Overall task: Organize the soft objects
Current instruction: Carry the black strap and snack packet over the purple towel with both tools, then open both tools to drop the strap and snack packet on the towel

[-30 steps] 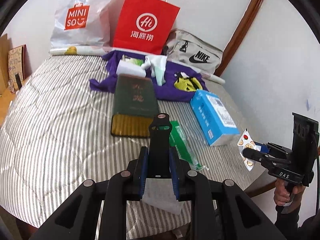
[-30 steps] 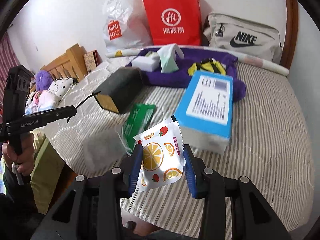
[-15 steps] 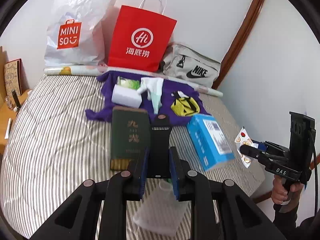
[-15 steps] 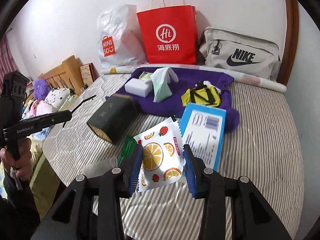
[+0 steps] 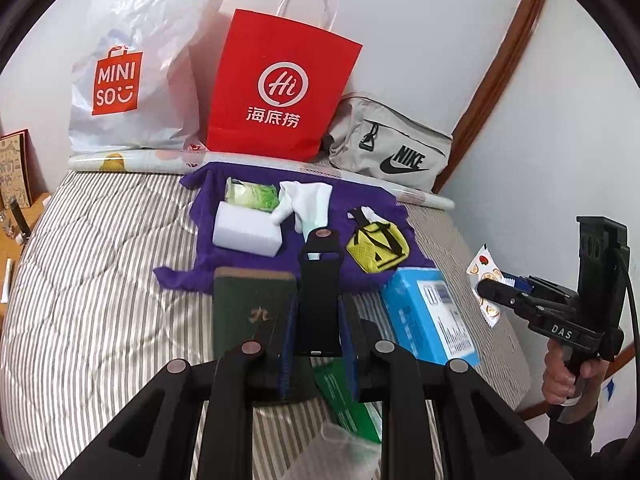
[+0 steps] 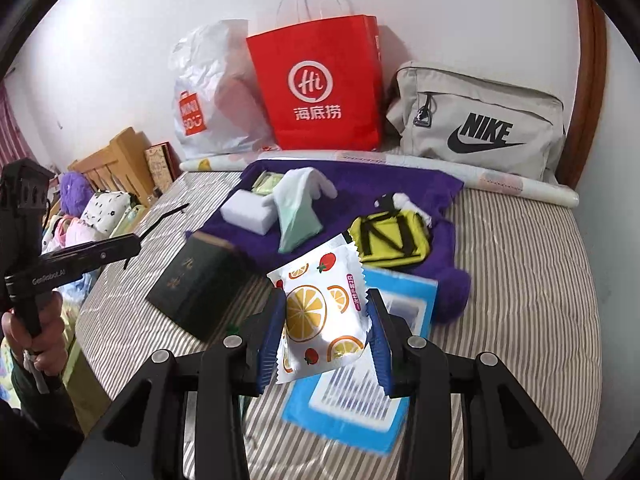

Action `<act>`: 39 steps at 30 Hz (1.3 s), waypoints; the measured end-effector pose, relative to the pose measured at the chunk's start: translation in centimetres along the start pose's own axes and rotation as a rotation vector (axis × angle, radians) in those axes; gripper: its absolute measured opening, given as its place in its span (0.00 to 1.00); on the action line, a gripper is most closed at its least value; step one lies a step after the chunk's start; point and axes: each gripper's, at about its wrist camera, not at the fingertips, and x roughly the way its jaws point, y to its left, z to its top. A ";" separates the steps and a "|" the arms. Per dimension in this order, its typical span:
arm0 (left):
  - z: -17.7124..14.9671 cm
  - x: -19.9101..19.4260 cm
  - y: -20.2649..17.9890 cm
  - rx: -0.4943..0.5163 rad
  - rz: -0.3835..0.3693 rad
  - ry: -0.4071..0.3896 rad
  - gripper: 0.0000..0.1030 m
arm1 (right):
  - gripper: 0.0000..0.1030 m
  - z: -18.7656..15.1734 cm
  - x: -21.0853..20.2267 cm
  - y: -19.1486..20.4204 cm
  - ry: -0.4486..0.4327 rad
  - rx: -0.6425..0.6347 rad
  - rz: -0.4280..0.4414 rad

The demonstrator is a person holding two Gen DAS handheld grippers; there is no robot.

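Right wrist view: my right gripper (image 6: 326,330) is squeezing a white wet-wipe packet (image 6: 324,312) printed with oranges and strawberries, holding it in the air above the blue box (image 6: 360,412) on the striped mattress (image 6: 520,280). My left gripper (image 5: 318,340) is pinching a flat black strap-like piece (image 5: 320,304) between narrow fingers (I cannot tell what it is). The purple cloth (image 5: 360,200) is lying behind, carrying a white sponge block (image 5: 246,230) and a yellow pouch (image 5: 378,248).
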 end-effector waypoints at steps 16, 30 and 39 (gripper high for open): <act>5.3 5.0 3.1 -0.023 0.018 0.027 0.20 | 0.39 6.6 10.2 -2.9 0.093 -0.003 -0.028; 8.2 9.9 4.6 -0.036 0.034 0.093 0.20 | 0.39 9.2 17.7 -4.3 0.205 0.005 -0.026; 9.7 14.0 4.7 -0.050 0.061 0.148 0.20 | 0.41 9.6 20.6 -5.0 0.276 -0.009 -0.032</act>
